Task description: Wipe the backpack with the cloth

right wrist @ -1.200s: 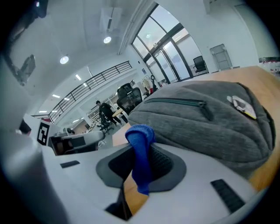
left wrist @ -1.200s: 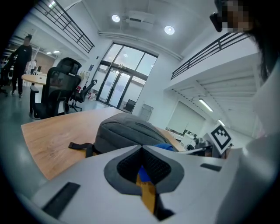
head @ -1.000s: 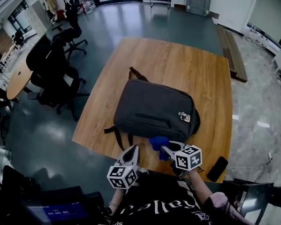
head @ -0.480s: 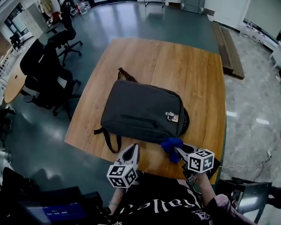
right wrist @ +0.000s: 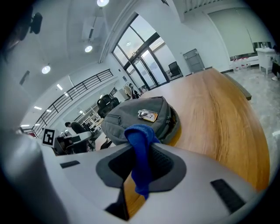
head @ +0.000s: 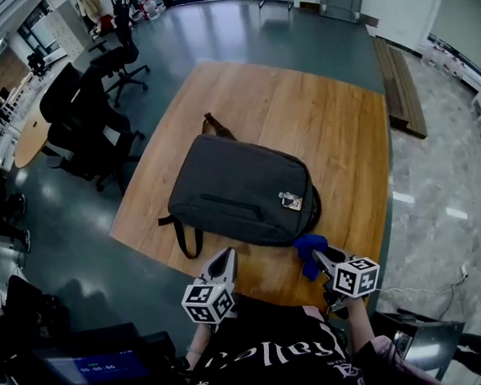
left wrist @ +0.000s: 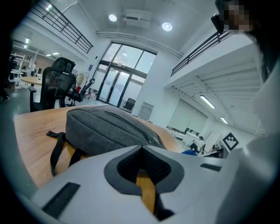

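Not yet wiping, by the look of it. Dark grey backpack flat on the wooden table, front panel up, zip line across it, carry handle at its far end and a strap trailing off its near-left corner.

Right gripper just off the backpack's near-right corner, jaws pressed onto a blue cloth, bunched above the tips and hanging down between them in the right gripper view. Close to that corner, seemingly short of contact; hard to be sure from overhead. Left gripper just off the backpack's near edge, towards the strap side, jaws pressed together with nothing between them.

Done so far, judging by the layout: cloth in hand and brought up to the backpack. Left to do: apparently all of the wiping itself, starting perhaps at that near-right corner. No streak or cleaned patch visible on the fabric to suggest otherwise.

As for writing: small pale tag on the backpack's top face near its right end, printed, but too small to read. Black-and-white square markers on each cube, patterns rather than letters. Pale lettering across the dark shirt on the near side of the backpack, cut off and folded, not safely readable.
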`<state>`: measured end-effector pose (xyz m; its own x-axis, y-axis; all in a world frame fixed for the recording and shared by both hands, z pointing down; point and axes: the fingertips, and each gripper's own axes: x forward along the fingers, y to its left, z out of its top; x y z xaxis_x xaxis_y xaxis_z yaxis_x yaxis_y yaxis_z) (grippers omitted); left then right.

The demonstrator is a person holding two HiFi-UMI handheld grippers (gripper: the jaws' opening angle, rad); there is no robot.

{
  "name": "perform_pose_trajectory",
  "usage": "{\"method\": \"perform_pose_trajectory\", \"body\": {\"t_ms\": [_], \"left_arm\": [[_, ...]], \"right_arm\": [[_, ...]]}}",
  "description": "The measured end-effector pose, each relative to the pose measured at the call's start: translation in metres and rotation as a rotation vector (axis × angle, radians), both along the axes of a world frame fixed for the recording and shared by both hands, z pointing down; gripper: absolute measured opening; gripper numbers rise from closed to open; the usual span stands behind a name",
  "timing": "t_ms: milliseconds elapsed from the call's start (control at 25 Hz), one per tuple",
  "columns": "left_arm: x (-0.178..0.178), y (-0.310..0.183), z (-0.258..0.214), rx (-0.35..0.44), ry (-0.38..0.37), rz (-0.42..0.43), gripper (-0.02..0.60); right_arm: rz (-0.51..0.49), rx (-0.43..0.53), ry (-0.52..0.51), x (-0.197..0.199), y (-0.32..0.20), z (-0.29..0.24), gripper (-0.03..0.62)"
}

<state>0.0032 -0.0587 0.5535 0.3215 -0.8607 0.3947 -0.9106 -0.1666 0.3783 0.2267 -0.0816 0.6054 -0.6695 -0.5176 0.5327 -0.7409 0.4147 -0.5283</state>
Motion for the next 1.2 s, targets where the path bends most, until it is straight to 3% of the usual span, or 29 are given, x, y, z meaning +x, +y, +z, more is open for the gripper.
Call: {"method": "perform_pose_trajectory", "body": {"t_ms": [440, 760, 1000, 1200], "left_arm": [[0.003, 0.01, 0.0, -0.025, -0.025, -0.008, -0.002], [-0.006, 0.002, -0.004, -0.02, -0.036, -0.02, -0.002], [0.006, -0.013, -0.015, 0.01, -0.034, 0.013, -0.002], [-0.004, -0.017, -0.015, 0.002, -0.033, 0.015, -0.002]], "right_arm": [[-0.047, 0.09, 0.087, 0.008, -0.061, -0.011, 0.066], [-0.025, 0.129, 0.12, 0.019, -0.109, -0.013, 0.066], [-0.023, 0.135, 0.169, 0.039, -0.141, -0.014, 0.066], [-0.012, 0.111, 0.168, 0.04, -0.171, -0.011, 0.066]]}}
